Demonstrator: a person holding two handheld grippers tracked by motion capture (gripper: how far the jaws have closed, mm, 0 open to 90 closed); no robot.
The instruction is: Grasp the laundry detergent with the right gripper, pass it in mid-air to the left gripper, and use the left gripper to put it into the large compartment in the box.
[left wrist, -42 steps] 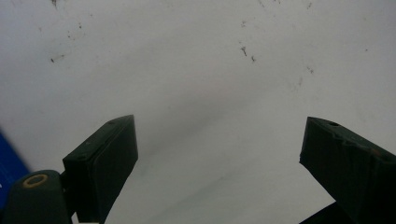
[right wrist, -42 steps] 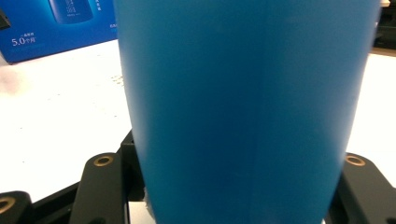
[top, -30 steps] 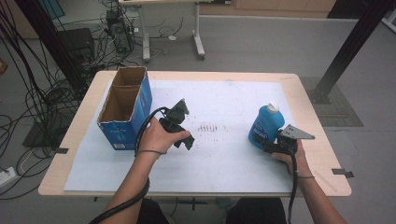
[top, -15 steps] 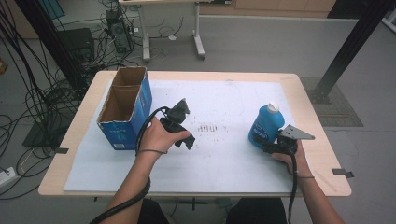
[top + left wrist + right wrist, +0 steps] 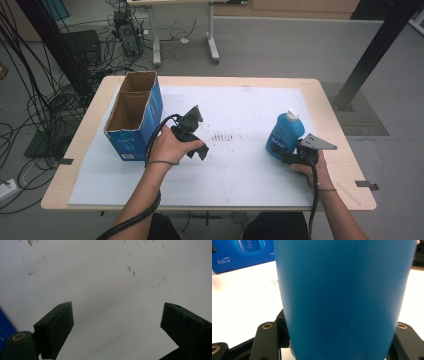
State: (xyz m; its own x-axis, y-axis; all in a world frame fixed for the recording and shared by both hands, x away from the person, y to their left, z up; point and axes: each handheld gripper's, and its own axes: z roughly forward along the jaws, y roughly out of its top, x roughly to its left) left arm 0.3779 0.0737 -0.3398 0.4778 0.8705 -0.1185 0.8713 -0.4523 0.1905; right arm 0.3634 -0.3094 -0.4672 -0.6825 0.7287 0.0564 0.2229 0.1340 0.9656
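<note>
The right gripper (image 5: 289,156) has its fingers squeezed on the bottle (image 5: 284,134), which could slip and tip over on the table (image 5: 260,80), while the left gripper (image 5: 196,150) has open, empty fingers.

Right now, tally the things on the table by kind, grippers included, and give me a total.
Blue bottle, white cap, upright: 1
Open blue cardboard box: 1
White mat covering the tabletop: 1
Hand-held grippers: 2, left gripper open over the mat, right gripper shut on the bottle
Total: 5
</note>
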